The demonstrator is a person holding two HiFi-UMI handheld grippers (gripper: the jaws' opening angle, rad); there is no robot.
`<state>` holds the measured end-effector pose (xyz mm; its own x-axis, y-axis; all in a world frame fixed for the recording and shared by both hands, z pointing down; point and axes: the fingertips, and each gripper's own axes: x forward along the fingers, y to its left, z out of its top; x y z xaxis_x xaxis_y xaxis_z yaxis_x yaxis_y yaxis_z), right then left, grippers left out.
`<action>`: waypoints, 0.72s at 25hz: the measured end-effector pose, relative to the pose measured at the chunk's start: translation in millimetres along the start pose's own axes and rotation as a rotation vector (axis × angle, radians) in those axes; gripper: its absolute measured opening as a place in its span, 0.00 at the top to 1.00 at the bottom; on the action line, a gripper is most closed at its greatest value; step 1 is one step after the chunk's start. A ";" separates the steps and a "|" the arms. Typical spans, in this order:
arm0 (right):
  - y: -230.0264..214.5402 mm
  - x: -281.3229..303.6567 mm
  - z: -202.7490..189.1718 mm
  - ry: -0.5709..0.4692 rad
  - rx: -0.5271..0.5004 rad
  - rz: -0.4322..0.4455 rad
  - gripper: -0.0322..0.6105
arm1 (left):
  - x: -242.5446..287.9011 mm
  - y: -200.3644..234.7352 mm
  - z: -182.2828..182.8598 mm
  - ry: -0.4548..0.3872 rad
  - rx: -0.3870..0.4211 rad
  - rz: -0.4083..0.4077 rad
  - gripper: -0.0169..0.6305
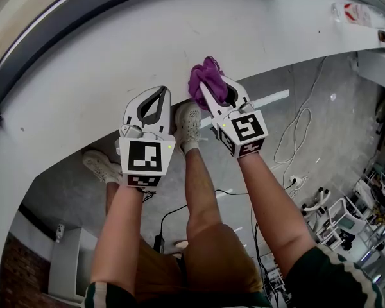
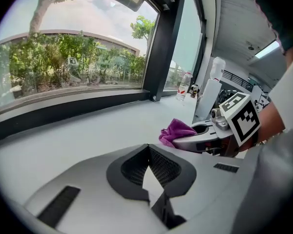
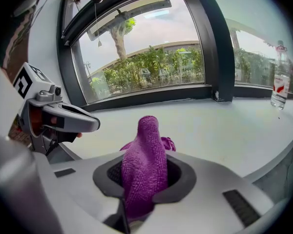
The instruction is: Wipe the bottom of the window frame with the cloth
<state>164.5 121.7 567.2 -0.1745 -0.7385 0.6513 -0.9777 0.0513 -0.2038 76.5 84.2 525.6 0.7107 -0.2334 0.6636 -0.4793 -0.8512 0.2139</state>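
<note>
Right gripper (image 1: 217, 87) jaws clenched on the purple cloth (image 1: 204, 74), held over the white windowsill (image 1: 102, 63), apart from the dark window frame (image 3: 151, 95). Left gripper (image 1: 160, 92) just beside, jaws closed on nothing.

The sill (image 1: 115, 63) runs across in front of the person, with the window frame (image 1: 64, 27) along its far side. Both grippers hang over the sill's near edge, the left gripper (image 1: 162, 90) just beside the right gripper (image 1: 219, 95) and apart from it. The cloth (image 1: 206, 77) sits between the right gripper's jaws and sticks out ahead of them onto the sill. Far off to the right, a bottle (image 3: 281, 84) stands on the sill near the frame. Below the sill's edge, the person's shoes (image 1: 187, 124) stand on the floor (image 1: 321, 146), with cables (image 1: 301, 124) lying to their right.
</note>
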 end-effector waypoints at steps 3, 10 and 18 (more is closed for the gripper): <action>9.9 3.6 0.4 0.008 -0.008 0.008 0.80 | -4.8 4.0 -3.1 0.000 -0.012 0.004 0.96; 35.8 12.3 1.9 0.015 -0.015 0.027 0.80 | -20.8 19.8 -6.0 -0.007 -0.010 0.022 0.96; 66.4 21.1 2.8 0.016 -0.027 0.041 0.80 | -40.6 32.1 -18.3 0.000 -0.013 0.040 0.96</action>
<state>96.2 107.6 565.4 -0.2163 -0.7244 0.6546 -0.9724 0.0996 -0.2111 22.9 74.9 518.6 0.6907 -0.2669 0.6721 -0.5137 -0.8352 0.1962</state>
